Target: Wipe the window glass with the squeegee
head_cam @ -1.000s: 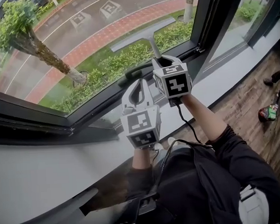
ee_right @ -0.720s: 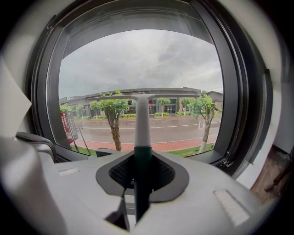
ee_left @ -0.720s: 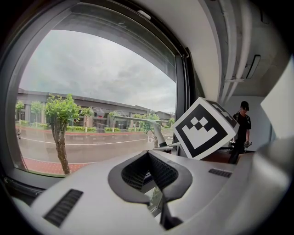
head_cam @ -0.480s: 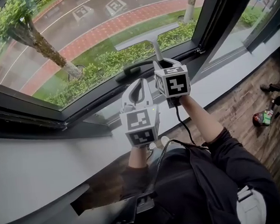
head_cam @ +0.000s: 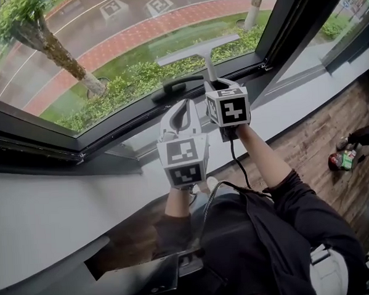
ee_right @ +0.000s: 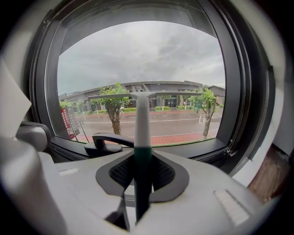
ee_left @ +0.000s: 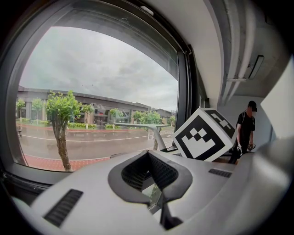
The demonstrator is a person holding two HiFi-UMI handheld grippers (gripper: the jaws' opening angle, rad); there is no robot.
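Green-gripped squeegee (head_cam: 209, 65) pinched in right tool (head_cam: 215, 83), blade (head_cam: 198, 49) at 12 o'clock; left tool (head_cam: 181, 116) closed, empty. Risk: slim handle (ee_right: 142, 119) twists, blade tilts off window glass (head_cam: 105, 55), streaks.

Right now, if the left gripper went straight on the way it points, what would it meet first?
Probably the black window handle on the lower window frame, just ahead of the left gripper. Depth is unclear: it might slip past the handle and strike the frame instead.
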